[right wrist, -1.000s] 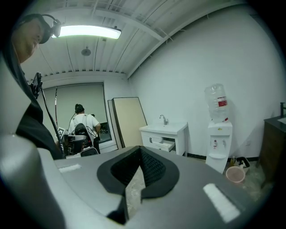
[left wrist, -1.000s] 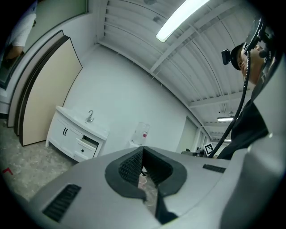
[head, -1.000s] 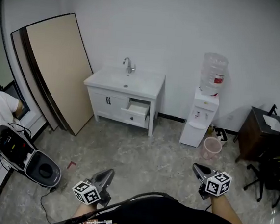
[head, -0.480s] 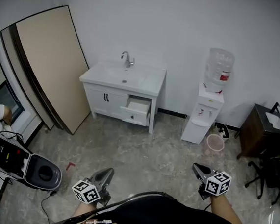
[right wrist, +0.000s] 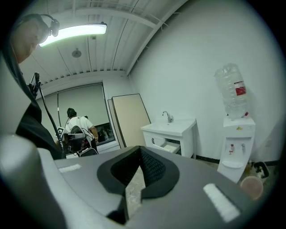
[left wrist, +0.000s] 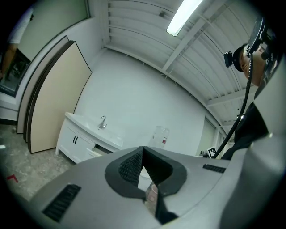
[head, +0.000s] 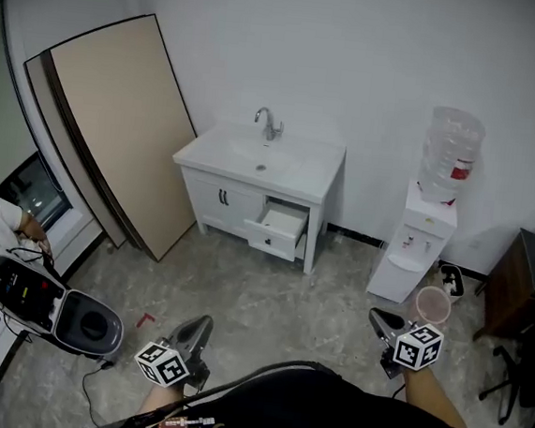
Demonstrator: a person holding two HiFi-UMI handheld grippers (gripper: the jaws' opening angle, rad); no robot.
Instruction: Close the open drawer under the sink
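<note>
The open white box drawer (head: 280,227) in the white sink cabinet (head: 208,198) — well apart from the left gripper (head: 202,326) and right gripper (head: 376,316), both pressed together, empty — probably slides lightly, rigid; push its flat front.

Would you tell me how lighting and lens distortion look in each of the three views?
Head view: even light, dimmer corners, the leaning board bowed by the lens. Left gripper view: heavy fisheye inside a black rim, ceiling light blown out. Right gripper view: same fisheye, ceiling light glaring, sink cabinet sharp.
</note>
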